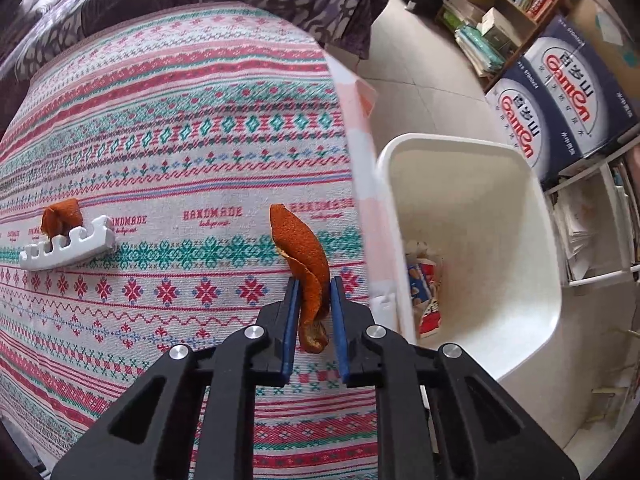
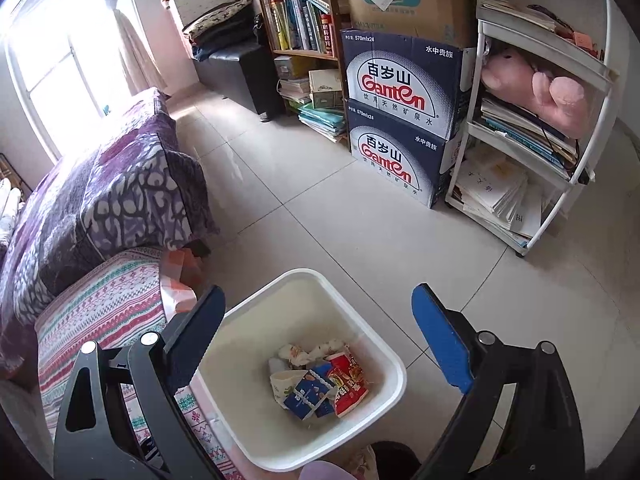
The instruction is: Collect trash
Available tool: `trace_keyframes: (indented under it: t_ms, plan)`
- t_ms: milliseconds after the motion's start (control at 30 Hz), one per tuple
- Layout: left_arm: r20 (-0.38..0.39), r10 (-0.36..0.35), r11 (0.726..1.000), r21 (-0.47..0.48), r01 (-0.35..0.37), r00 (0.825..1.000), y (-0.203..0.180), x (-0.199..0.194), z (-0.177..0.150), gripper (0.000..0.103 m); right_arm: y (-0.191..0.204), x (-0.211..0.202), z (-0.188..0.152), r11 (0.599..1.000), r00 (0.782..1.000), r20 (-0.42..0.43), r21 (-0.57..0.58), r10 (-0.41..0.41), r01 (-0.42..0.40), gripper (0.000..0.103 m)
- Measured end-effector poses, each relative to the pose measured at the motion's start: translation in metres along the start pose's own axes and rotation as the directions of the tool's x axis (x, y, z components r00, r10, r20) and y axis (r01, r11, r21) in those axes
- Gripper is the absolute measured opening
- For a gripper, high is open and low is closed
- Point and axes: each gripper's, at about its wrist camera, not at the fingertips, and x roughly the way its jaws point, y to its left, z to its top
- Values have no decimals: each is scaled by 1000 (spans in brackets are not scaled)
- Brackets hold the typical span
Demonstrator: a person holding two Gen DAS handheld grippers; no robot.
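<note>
My left gripper (image 1: 313,280) is shut on a curled orange peel (image 1: 301,252) and holds it above the patterned tablecloth (image 1: 180,140), near the table's right edge. A second orange peel (image 1: 60,218) lies at the left on the cloth, against a white notched plastic piece (image 1: 68,245). The white trash bin (image 1: 472,248) stands on the floor just right of the table, with wrappers inside. My right gripper (image 2: 318,300) is open and empty, hovering over the same bin (image 2: 304,368), whose bottom holds red and blue snack wrappers (image 2: 320,384) and crumpled paper.
Two stacked Ganten water cartons (image 2: 400,120) and a bookshelf (image 2: 300,24) stand beyond the bin. A white shelf cart (image 2: 532,140) holds papers and a pink plush toy. A purple-covered sofa (image 2: 100,196) lies behind the table. Tiled floor (image 2: 340,216) surrounds the bin.
</note>
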Motion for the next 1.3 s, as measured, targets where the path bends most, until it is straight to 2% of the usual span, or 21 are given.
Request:
trace_keyframes:
  t_ms: [100, 233, 300, 367, 433, 467, 567, 733, 800, 900, 1000, 1067, 1100, 1167, 1300]
  plan:
    - [63, -88, 995, 54, 85, 994, -21, -24, -3, 16, -9, -9, 5, 999, 999, 39, 36, -5, 3, 90]
    - [120, -197, 972, 154, 178, 973, -56, -52, -13, 16, -26, -18, 11, 993, 995, 95, 114, -16, 5, 90]
    - [108, -255, 953, 195, 231, 961, -76, -55, -17, 16, -34, -20, 13, 990, 994, 105, 138, -21, 6, 90]
    - [75, -335, 919, 245, 309, 939, -92, -55, -21, 17, -38, -19, 15, 988, 994, 106, 154, -25, 8, 90]
    - [49, -363, 899, 282, 336, 930, -106, -54, -23, 45, -44, -19, 16, 985, 994, 108, 171, -30, 11, 90]
    - [56, -360, 898, 290, 330, 931, -113, -53, -22, 63, -46, -20, 17, 984, 993, 114, 179, -34, 13, 90]
    - [89, -296, 916, 307, 257, 951, -111, -55, -21, 64, -49, -22, 18, 981, 991, 125, 193, -45, 20, 91]
    - [115, -179, 955, 260, 144, 977, -73, -53, -10, 64, -35, -18, 14, 987, 995, 95, 164, -18, 2, 92]
    - [110, -121, 958, 273, 87, 987, -57, -50, -6, 64, -21, -16, 10, 993, 997, 82, 119, -9, -1, 92]
    - [112, 5, 954, 296, -38, 994, -29, -45, -2, 66, -1, -14, 2, 998, 998, 60, 62, 11, -15, 94]
    - [75, 113, 935, 328, -132, 991, 7, -36, 4, 76, 20, -12, -5, 1000, 999, 39, 12, 28, -29, 94]
    - [57, 209, 915, 341, -216, 976, 36, -28, 8, 80, 34, -11, -11, 999, 999, 23, -32, 39, -38, 94]
    - [35, 241, 909, 343, -238, 970, 52, -23, 9, 86, 42, -10, -14, 998, 999, 14, -53, 45, -44, 94]
    - [-23, 268, 914, 324, -246, 963, 89, -13, 11, 89, 54, -8, -19, 995, 998, -9, -81, 56, -56, 94]
    - [-38, 339, 907, 277, -316, 940, 148, 5, 14, 89, 74, -3, -28, 990, 998, -31, -127, 52, -56, 94]
